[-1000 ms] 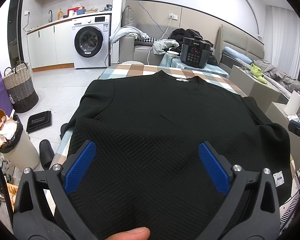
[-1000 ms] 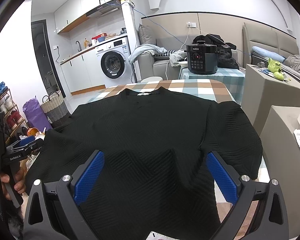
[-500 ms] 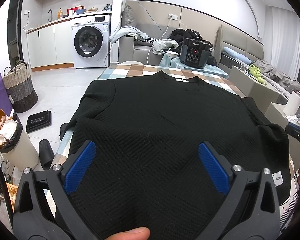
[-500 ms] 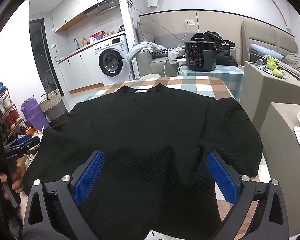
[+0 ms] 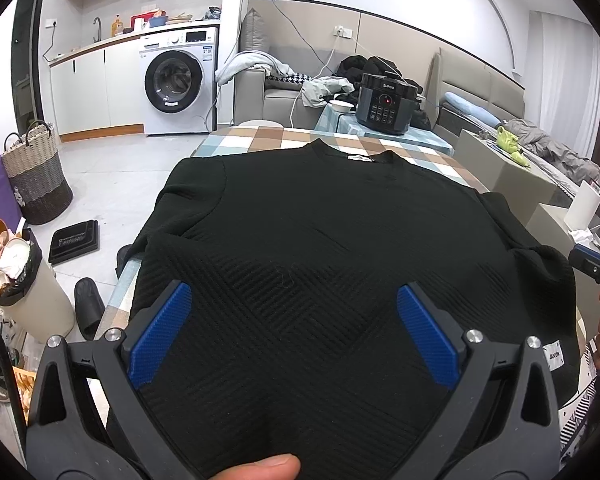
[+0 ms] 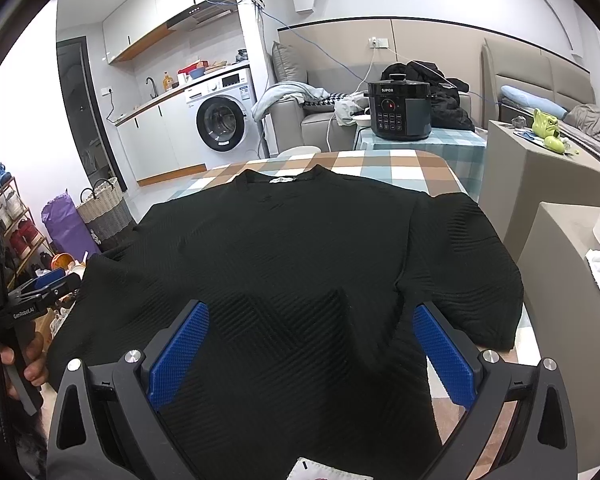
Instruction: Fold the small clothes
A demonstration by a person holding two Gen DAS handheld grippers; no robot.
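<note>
A black ribbed sweater [image 5: 320, 240] [image 6: 300, 248] lies spread flat on the checked table [image 5: 260, 140] [image 6: 400, 164], collar at the far end and hem toward me. Its left sleeve [image 5: 180, 208] droops over the table's left edge; the right sleeve [image 6: 472, 264] lies by the right edge. My left gripper [image 5: 294, 320] hovers open over the hem's left half, touching no cloth. My right gripper [image 6: 312, 344] is open over the hem's right half, also with nothing between its pads. Each gripper shows at the edge of the other's view: right gripper [image 5: 592, 264], left gripper [image 6: 40, 292].
A black pressure cooker [image 5: 386, 104] stands on a small table behind. On the floor at left are a full waste bin [image 5: 16, 280], a woven basket [image 5: 36, 176] and slippers [image 5: 88, 304]. Beige cabinets [image 6: 540, 168] stand close on the right.
Hardly anything: the right gripper's view shifted slightly early on, then held. Both grippers stay open above the hem, and the sweater has not moved.
</note>
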